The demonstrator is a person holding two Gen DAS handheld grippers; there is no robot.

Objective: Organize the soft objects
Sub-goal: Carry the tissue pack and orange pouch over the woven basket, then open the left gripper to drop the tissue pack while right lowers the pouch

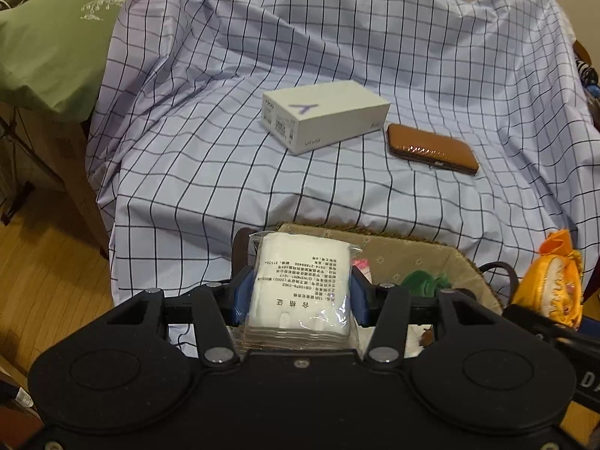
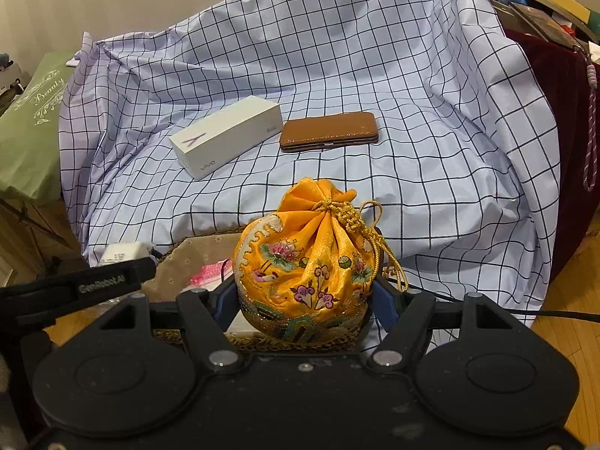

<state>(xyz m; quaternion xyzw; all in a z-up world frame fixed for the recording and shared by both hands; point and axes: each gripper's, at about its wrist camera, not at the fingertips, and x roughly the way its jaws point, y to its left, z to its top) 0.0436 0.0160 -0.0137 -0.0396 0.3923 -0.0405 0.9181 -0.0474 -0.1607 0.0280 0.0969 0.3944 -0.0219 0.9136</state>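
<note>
I'm clamping white packet in left gripper, orange pouch in right gripper; both hanging directly over basket.

Your yellow embroidered drawstring pouch hides most of the beige fabric-lined basket. At three o'clock, the shelf clutter runs off-frame, too small to identify.

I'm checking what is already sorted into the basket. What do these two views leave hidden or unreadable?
- Left wrist view: most of the basket interior, behind the left gripper and its white packet.
- Right wrist view: the basket floor, behind the right gripper and its orange pouch.
- Both views: the pink item, mostly covered.
- Packet print: too small.
</note>
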